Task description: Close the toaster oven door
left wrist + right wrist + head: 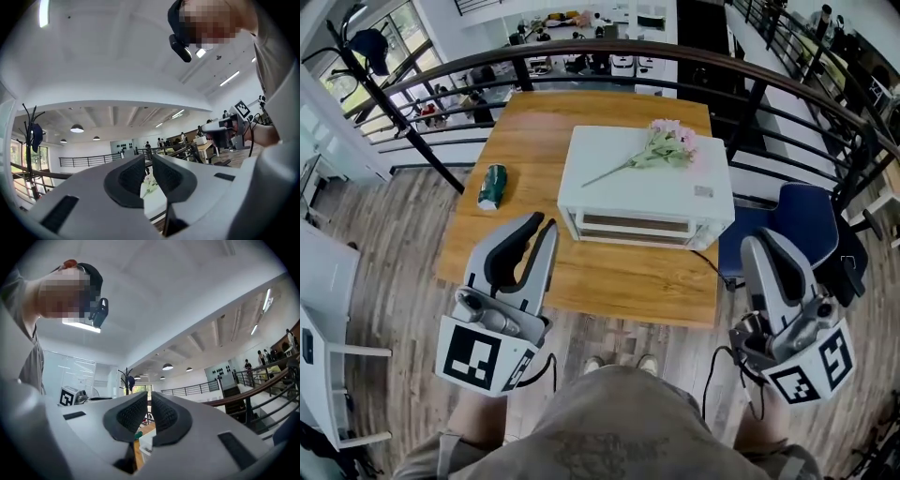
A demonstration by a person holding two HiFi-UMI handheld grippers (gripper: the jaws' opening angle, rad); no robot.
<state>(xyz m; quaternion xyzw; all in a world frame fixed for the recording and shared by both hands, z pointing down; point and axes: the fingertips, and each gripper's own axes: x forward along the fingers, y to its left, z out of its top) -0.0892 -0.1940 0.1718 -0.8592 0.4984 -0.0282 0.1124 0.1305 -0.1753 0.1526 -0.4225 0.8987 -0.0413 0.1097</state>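
Observation:
The white toaster oven [647, 183] stands on the wooden table [525, 150], with its glass door [637, 225] upright against the front. A pink flower sprig [661, 148] lies on its top. My left gripper [542, 223] hovers over the table's near left edge, short of the oven. Its jaws are almost together with nothing between them [147, 164]. Off the table's near right corner my right gripper [759, 242] is held shut and empty [149, 401]. Both point up and forward toward the oven, and neither touches it.
A green packet [493, 186] lies on the table's left side. A blue chair [811, 220] stands to the right of the table, and a black cable [712, 272] hangs off the near right corner. A dark curved railing [675, 56] runs behind. A white chair [328, 375] is at the left.

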